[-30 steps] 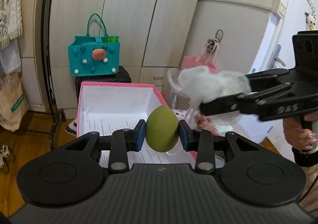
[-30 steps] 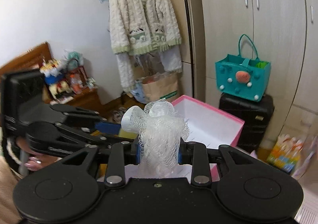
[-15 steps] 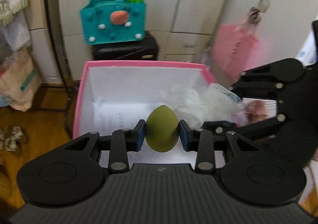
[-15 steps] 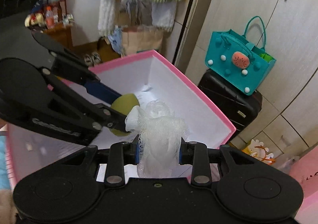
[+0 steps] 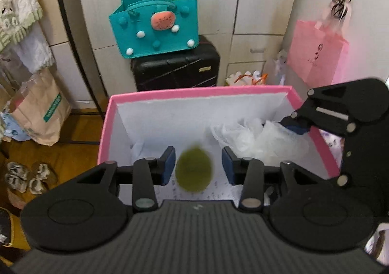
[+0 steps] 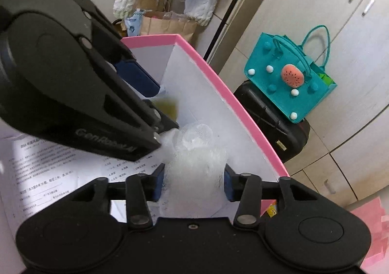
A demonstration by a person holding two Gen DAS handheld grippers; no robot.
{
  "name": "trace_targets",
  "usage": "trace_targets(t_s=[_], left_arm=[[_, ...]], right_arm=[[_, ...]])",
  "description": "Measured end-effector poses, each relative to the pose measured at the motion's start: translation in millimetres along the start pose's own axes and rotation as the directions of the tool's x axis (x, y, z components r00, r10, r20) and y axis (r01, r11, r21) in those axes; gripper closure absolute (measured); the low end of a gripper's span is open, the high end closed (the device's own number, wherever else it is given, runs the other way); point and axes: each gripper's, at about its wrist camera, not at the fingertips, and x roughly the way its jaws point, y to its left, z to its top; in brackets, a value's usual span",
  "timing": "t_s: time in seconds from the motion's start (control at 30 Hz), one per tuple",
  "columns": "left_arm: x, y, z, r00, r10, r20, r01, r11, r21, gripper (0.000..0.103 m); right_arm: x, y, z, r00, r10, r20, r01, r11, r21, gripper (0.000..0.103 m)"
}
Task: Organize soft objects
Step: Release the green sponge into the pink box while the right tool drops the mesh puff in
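Note:
A pink box (image 5: 194,91) with white inner walls lies open below both grippers. My left gripper (image 5: 198,166) points down into it, its jaws opening. A green egg-shaped sponge (image 5: 194,169) is blurred between the blue pads, with a gap on each side. To its right a white mesh puff (image 5: 255,138) lies by one of the right gripper's fingers (image 5: 295,125). In the right wrist view my right gripper (image 6: 194,184) is opening; the puff (image 6: 197,167) sits loosely between its pads. The left gripper (image 6: 160,106) crosses that view's upper left, the sponge (image 6: 167,107) just beyond it, inside the box (image 6: 218,82).
Behind the box a teal felt bag (image 5: 155,26) rests on a black suitcase (image 5: 175,70) against pale cupboards. A pink bag (image 5: 316,55) hangs at right. A paper bag (image 5: 39,108) and shoes (image 5: 24,176) stand on the wooden floor at left. A printed sheet (image 6: 48,172) lines the box.
Both grippers have come down over the pink box and tipped into it. Both pairs of jaws have widened; the green sponge has left the left pads and the puff has loosened.

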Motion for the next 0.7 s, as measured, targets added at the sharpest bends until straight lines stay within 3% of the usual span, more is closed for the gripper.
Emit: trace_targets(t_s=[0.1, 0.23, 0.37, 0.5, 0.7], left_arm=[[-3.2, 2.9, -0.8, 1.0, -0.018, 0.026, 0.019, 1.0, -0.014, 0.052], [-23.9, 5.8, -13.8, 0.997, -0.015, 0.075, 0.014, 1.0, 0.006, 0.045], [-56.5, 12.0, -28.6, 0.992, -0.024, 0.127, 0.022, 1.0, 0.016, 0.042], [-89.3, 14.3, -40.1, 0.988, -0.044, 0.146, 0.04, 0.999, 0.024, 0.04], [-136.0, 4.7, -49.6, 0.987, -0.093, 0.133, 0.085, 0.994, 0.062, 0.037]], right_arm=[[-5.2, -4.4, -3.9, 0.999, -0.031, 0.022, 0.03, 0.999, 0.017, 0.04], [-35.6, -15.3, -18.0, 0.997, -0.003, 0.074, -0.013, 0.978, 0.208, 0.04], [-73.0, -10.5, -39.5, 0.988, -0.044, 0.151, -0.002, 0.955, 0.295, 0.04], [-110.0, -11.9, -61.0, 0.975, 0.003, 0.224, -0.091, 0.918, 0.385, 0.04], [-162.5, -12.3, -83.3, 0.958, 0.061, 0.281, -0.183, 0.883, 0.432, 0.04]])
